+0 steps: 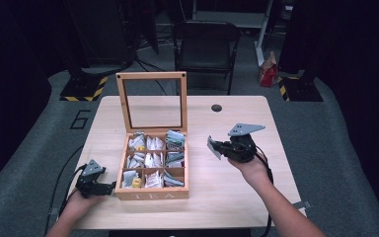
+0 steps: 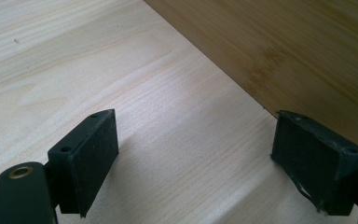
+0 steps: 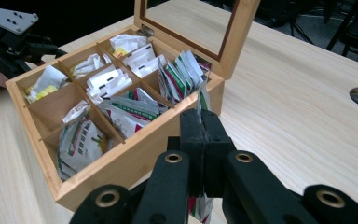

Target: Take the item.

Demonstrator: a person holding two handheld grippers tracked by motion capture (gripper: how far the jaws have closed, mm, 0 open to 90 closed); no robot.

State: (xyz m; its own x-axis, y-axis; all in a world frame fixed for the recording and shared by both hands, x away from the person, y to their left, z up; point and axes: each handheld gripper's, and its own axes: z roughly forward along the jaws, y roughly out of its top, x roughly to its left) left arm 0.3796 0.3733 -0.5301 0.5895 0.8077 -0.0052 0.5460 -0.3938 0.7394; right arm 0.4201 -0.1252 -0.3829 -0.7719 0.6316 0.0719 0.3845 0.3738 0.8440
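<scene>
Forearms are coming in from the near edge of the table point(image 1: 237, 197), each hand carrying a gripper. The left gripper point(image 1: 109, 188) is resting low on the wood just beside the box's front left corner, its jaws standing wide apart with bare tabletop between them and one pad close to the box wall. The right gripper point(image 3: 200, 135) is hovering to the right of the box with its jaws pressed together on a tea packet point(image 3: 203, 100), which is sticking up edge-on above the pads; its print is hard to read from that angle.

The wooden tea box point(image 1: 151, 194) is sitting mid-table, "TEA" lettered on its front, divided into nine compartments. White, green and yellow-marked sachets point(image 3: 103, 80) are filling the cells, some upright, some slumped. Its glass-paned lid point(image 1: 152, 101) is standing open and upright behind. Farther off, a dark round hole point(image 1: 216, 107) is showing in the tabletop, and a black chair point(image 1: 206, 47) is standing beyond the table, dim.
</scene>
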